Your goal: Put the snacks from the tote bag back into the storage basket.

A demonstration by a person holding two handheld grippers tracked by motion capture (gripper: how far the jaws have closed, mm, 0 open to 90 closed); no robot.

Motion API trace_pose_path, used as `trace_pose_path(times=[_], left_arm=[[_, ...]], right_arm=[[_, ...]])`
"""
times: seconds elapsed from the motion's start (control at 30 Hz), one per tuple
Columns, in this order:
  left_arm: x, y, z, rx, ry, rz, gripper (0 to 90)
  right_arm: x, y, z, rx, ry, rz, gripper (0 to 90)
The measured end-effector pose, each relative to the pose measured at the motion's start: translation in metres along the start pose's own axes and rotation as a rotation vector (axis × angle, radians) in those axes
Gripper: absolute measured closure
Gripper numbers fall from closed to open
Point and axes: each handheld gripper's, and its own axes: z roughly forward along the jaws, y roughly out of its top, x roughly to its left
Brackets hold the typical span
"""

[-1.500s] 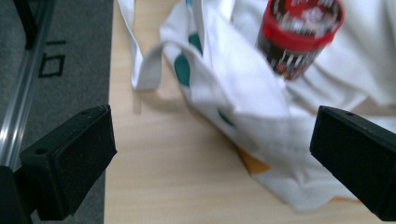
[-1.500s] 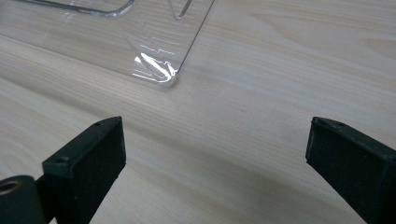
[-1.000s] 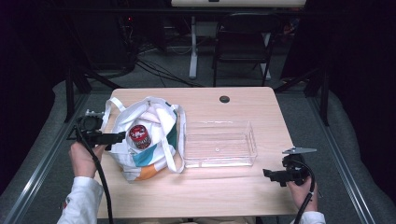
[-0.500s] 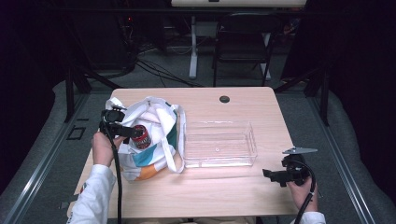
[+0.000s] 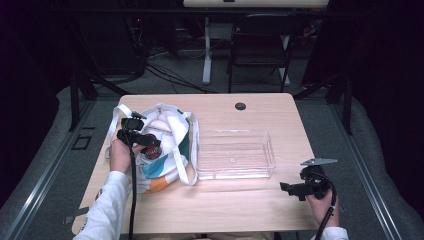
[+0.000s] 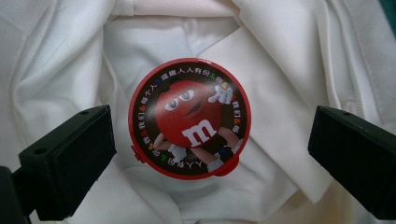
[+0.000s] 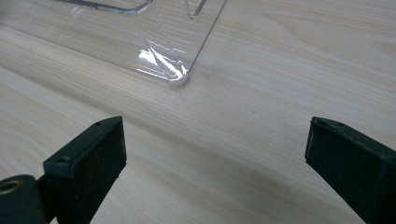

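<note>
Your left gripper (image 6: 210, 140) has its fingers spread wide either side of the round red candy tin (image 6: 189, 117), not touching it; the tin sits inside the white tote bag (image 5: 170, 130) near the worktop's (image 5: 260, 200) left edge. Your right gripper (image 7: 217, 168) hangs wide open and empty over the near right corner, just beside the clear tray (image 5: 235, 172).

Candy tin's (image 6: 189, 117) sides hidden by bag (image 6: 289, 70).

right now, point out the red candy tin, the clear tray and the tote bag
red candy tin (image 6: 189, 118), left gripper view, middle of its printed lid
clear tray (image 5: 272, 150), high view, its right wall
tote bag (image 5: 172, 125), high view, white upper fabric
</note>
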Motion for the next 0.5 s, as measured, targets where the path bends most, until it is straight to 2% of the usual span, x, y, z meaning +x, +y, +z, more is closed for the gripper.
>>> trace_pose_path(times=[0.27,0.33,0.4,0.43,0.5], left_arm=[[0.001,0.004,0.014,0.037,0.018,-0.003,3.8],[0.002,0.004,0.015,0.027,0.018,-0.006,4.2],[0.003,0.005,0.016,0.038,0.027,-0.005,4.5],[0.004,0.005,0.019,0.047,0.031,-0.016,6.0],[0.005,0.005,0.02,0.05,0.021,-0.012,11.0]], right_arm=[[0.0,0.0,0.0,0.004,-0.001,-0.008,4.9],[0.001,0.0,0.0,-0.002,-0.004,-0.005,4.9],[0.001,0.0,0.0,0.002,-0.001,-0.008,4.9],[0.001,0.0,0.0,0.003,-0.002,-0.01,4.9],[0.001,0.001,0.0,0.0,-0.001,-0.008,4.9]])
